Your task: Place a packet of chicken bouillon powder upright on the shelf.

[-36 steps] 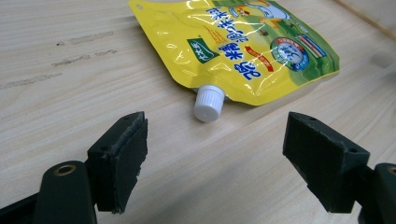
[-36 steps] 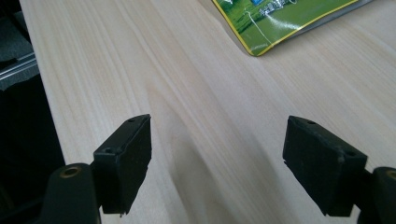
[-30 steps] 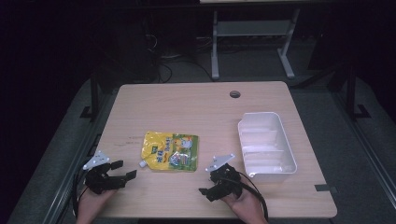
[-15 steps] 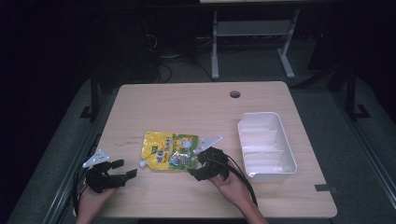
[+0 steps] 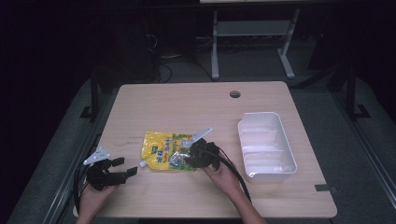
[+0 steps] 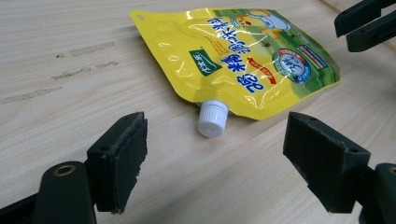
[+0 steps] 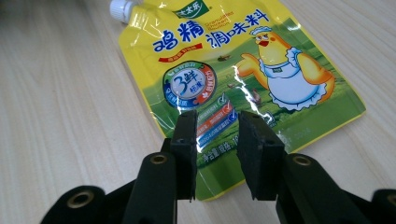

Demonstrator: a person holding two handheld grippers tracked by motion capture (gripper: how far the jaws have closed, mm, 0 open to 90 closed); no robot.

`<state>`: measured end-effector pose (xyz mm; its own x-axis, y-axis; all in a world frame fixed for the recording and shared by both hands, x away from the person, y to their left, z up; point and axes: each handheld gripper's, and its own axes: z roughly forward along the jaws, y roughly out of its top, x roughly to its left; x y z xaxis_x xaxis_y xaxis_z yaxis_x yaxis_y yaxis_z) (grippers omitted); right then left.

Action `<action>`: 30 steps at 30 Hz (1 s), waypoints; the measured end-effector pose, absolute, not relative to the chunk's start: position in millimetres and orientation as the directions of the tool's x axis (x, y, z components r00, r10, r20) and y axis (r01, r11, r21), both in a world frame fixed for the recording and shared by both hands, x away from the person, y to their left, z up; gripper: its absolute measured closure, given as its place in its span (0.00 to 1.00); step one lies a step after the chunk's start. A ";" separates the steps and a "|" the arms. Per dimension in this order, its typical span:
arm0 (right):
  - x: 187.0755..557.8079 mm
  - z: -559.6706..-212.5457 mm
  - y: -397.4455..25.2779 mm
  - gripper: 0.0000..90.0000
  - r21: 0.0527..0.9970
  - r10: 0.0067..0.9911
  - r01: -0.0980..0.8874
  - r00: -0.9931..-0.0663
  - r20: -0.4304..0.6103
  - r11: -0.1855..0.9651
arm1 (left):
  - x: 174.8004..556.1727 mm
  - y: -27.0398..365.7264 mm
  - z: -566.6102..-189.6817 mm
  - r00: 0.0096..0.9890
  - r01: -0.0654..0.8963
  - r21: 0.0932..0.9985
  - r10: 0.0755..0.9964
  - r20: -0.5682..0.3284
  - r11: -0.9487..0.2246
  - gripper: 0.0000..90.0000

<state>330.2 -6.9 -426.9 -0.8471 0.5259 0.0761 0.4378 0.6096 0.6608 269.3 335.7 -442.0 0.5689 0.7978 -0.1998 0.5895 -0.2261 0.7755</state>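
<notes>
Yellow pouch (image 5: pixel 169 151) lies flat w/ cap (image 6: pixel 212 118) toward wide-open, empty left gripper (image 6: pixel 219 163); right gripper (image 7: pixel 215 140), narrowly open, straddles its near-right edge.

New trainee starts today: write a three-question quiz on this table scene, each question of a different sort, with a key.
1. True or false: the left gripper has its jaws spread wide, with the white screw cap of the yellow seasoning pouch ahead of them.
2. Multiple choice: the right gripper is over which part of the pouch? A) the spout end B) the bottom edge, far from the cap C) off the pouch altogether
3. Fill in: to the right of the pouch, in the high view, stands a white plastic ____.

Key: 1 true; 2 B; 3 tray, with nothing in it.
</notes>
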 end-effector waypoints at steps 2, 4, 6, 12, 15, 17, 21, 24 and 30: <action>330.4 -427.8 -5.6 0.77 0.656 0.525 0.438 -0.848 0.074 0.615 | 269.9 335.5 -441.9 0.570 0.588 0.777 0.797 -0.200 -0.225 0.24; 331.3 -430.5 -3.2 0.80 0.655 0.527 0.431 -0.848 0.060 0.620 | 271.4 334.6 -441.6 0.567 0.589 0.777 0.798 -0.203 -0.221 0.24; 332.2 -431.6 -2.5 0.82 0.660 0.532 0.437 -0.844 0.066 0.611 | 272.1 334.7 -441.3 0.570 0.590 0.776 0.797 -0.202 -0.225 0.25; 335.0 -444.3 3.8 0.91 0.626 0.523 0.440 -0.850 0.060 0.644 | 274.3 335.0 -440.0 0.561 0.592 0.774 0.804 -0.197 -0.224 0.26; 336.0 -446.2 1.7 0.91 0.632 0.536 0.465 -0.839 0.092 0.620 | 276.3 333.9 -439.5 0.561 0.595 0.774 0.802 -0.205 -0.218 0.26; 335.4 -447.4 2.3 0.91 0.633 0.537 0.462 -0.839 0.085 0.621 | 278.0 332.3 -439.5 0.562 0.597 0.773 0.800 -0.211 -0.216 0.26; 334.6 -448.7 2.7 0.91 0.635 0.539 0.460 -0.838 0.081 0.620 | 283.5 328.7 -437.8 0.565 0.604 0.767 0.794 -0.223 -0.215 0.27; 334.5 -449.3 2.4 0.91 0.635 0.540 0.462 -0.838 0.083 0.619 | 287.8 325.6 -436.3 0.567 0.608 0.762 0.793 -0.222 -0.221 0.28; 333.3 -449.6 2.8 0.92 0.635 0.540 0.456 -0.839 0.073 0.623 | 299.6 322.4 -435.5 0.562 0.628 0.746 0.792 -0.237 -0.222 0.31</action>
<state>333.3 2.8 -449.6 -0.8387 0.5397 0.0730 0.4564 0.6235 0.6348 299.6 322.4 -435.5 0.5624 0.7921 -0.2372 0.6277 -0.2223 0.7460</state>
